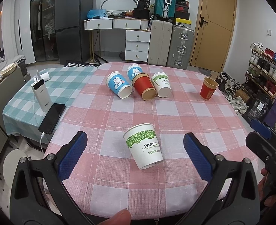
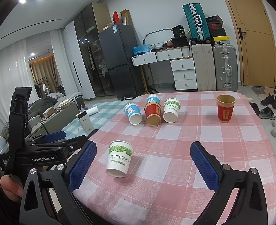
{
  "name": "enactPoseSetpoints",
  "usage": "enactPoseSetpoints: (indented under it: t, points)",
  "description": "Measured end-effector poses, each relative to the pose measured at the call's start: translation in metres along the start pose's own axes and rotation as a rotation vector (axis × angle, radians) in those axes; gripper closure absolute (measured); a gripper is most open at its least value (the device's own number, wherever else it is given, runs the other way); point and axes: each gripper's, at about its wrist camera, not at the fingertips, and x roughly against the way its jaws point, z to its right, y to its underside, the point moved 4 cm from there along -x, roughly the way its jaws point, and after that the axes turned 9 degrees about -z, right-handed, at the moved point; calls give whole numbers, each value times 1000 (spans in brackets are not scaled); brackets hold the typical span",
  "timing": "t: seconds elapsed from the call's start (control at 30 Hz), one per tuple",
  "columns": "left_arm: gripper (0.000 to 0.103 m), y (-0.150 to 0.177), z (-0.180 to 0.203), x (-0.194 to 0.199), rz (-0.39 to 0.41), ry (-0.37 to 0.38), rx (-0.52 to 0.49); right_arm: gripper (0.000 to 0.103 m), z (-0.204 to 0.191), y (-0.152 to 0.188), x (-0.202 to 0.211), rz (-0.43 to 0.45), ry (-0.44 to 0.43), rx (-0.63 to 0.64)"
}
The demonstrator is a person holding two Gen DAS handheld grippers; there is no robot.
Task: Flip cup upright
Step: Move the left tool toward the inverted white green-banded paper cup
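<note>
A white paper cup with a green leaf band (image 1: 144, 148) (image 2: 119, 158) is on the pink checked tablecloth (image 1: 175, 116) (image 2: 184, 146), near the table's near edge. It is tilted, and whether its open mouth or its base faces up cannot be told for certain.

In the left wrist view the cup lies between the two blue pads of the left gripper (image 1: 135, 153), roughly midway and slightly ahead of the fingertips, touching neither pad. The jaws are spread wide and hold nothing. In the right wrist view the same cup sits just beside the left-hand pad of the right gripper (image 2: 143, 155), apart from it and well off the other pad. Those jaws are also wide open and empty.

Farther back on the cloth a cluster of cups lies tipped on its side: two blue rabbit cups (image 1: 118, 85) (image 2: 133, 113), a red cup with a brown interior (image 1: 144, 89) (image 2: 153, 114) and a second green leaf cup (image 1: 161, 85) (image 2: 171, 110), the red one touching its neighbours. Well apart to the right, a red cup (image 1: 208, 88) (image 2: 225, 108) stands upright with its mouth open to the top.

On the adjoining teal checked cloth (image 1: 63, 86) a white power bank (image 1: 40, 95) (image 2: 83, 121) stands beside a dark phone (image 1: 52, 118) lying flat.
</note>
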Motion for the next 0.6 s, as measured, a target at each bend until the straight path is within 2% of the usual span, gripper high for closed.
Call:
enactPoseSetpoints:
  t: [0.3, 0.6]
  points:
    - [0, -1, 1, 0, -3, -1, -1, 1, -4, 1, -1, 2, 1, 0]
    - [0, 2, 4, -4, -13, 1, -3, 1, 9, 0, 2, -1, 4, -17]
